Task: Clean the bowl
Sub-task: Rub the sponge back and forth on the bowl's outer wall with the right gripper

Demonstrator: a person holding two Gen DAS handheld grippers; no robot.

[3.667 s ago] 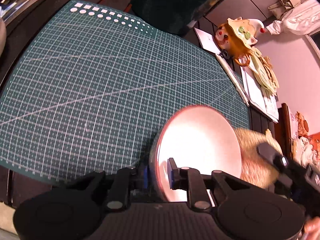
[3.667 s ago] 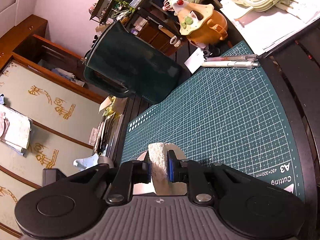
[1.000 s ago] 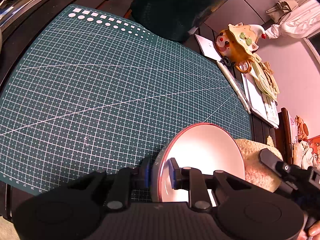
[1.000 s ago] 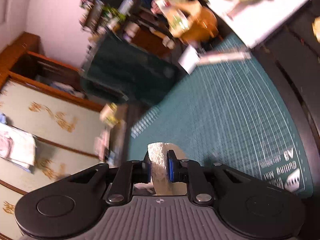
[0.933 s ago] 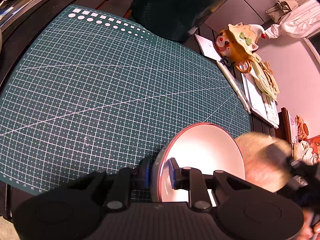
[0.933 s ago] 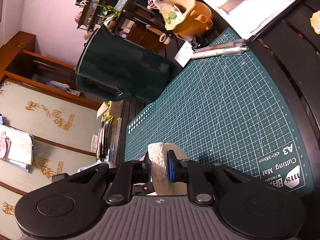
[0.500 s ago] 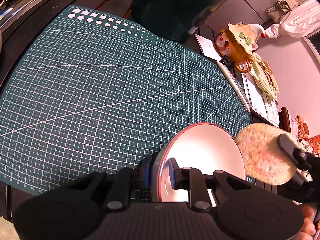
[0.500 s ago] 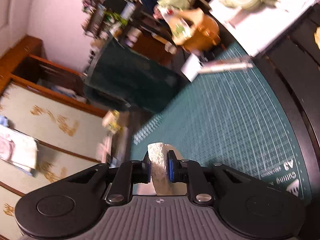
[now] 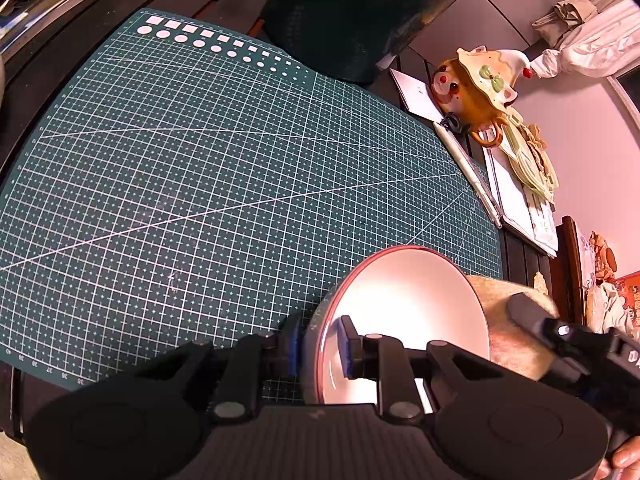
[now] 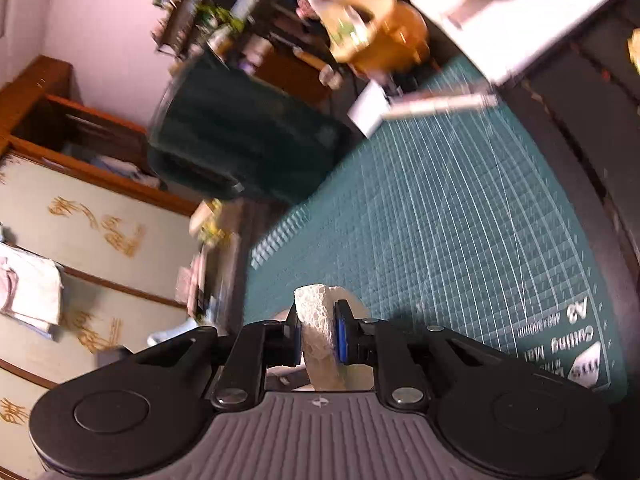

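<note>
Left gripper (image 9: 320, 346) was pinched on the rim of the round white ceramic bowl with a thin red edge (image 9: 404, 304), one blue pad inside the bowl and one outside, holding it tilted on its side over the near edge of the dark green gridded cutting mat (image 9: 200, 168). Right gripper (image 10: 318, 338) had its jaws clamped on a pale, coarse-textured round scrubbing sponge (image 10: 318, 332). From the left wrist view, that sponge sat against the outside of the bowl's right wall, behind the rim, not inside the hollow. The right wrist view was smeared with motion blur, which suggested the sponge hand was mid-stroke.

Judging by this, the scrubbing stage was under way: both tools were gripped and the sponge was working the bowl's outer side. The inside looked bright and free of visible dirt, though glare hid much of it. Setting the bowl down and releasing the sponge appeared left to do.
</note>
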